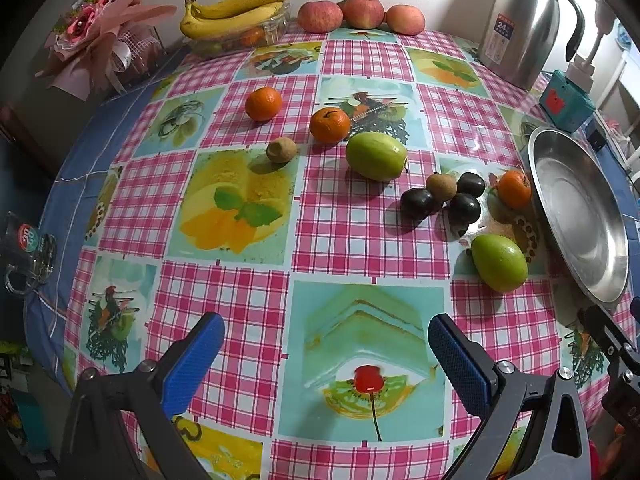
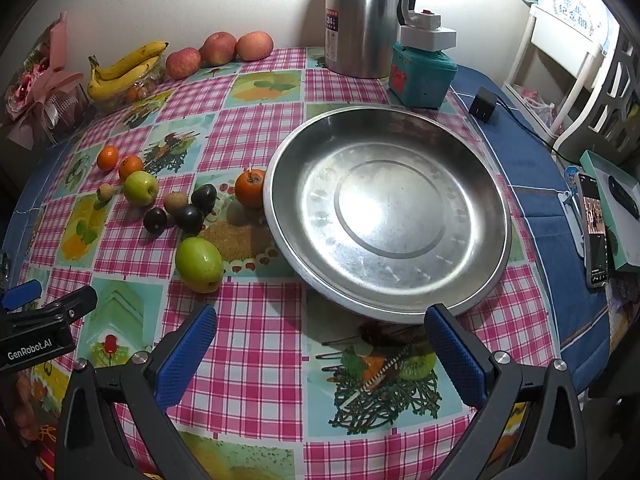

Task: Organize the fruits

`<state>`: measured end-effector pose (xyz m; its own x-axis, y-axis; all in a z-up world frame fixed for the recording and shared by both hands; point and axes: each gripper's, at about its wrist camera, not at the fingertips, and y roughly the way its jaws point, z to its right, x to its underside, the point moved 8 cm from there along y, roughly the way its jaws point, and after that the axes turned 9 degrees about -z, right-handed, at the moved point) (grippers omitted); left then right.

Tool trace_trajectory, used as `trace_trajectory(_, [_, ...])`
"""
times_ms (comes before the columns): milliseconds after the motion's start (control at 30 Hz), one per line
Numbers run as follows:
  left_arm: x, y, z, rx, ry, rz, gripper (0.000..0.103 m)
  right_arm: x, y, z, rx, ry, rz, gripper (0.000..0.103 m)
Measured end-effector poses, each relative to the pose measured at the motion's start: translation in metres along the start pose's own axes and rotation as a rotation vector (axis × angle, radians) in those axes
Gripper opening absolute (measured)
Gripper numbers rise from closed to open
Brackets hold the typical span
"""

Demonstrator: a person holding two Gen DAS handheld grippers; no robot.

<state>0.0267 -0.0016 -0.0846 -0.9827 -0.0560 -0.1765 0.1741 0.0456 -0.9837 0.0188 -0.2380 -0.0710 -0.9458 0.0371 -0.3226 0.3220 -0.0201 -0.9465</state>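
Home dining table: thermos, bouquet.

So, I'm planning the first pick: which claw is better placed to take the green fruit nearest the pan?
Probably the left claw: open, facing the loose fruit, with the green fruit close ahead on its right. The right claw, also open, faces the empty pan.

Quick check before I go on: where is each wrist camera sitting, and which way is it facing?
Left wrist: low over the table's near edge, facing the scattered fruit; its open left gripper shows, the right gripper's tip at far right.
Right wrist: further right, facing the empty steel plate; its open right gripper shows, the left gripper at far left.
Shared: plate, near green fruit, bananas, flask.
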Motion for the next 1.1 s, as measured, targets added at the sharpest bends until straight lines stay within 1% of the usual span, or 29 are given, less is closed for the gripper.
trace_trajectory(1100, [0.002, 0.0058, -0.0038, -0.004, -0.015, -0.021, 0.103, 0.0015, 0.0017, 0.0006, 0.0, -0.003, -0.023, 0.103])
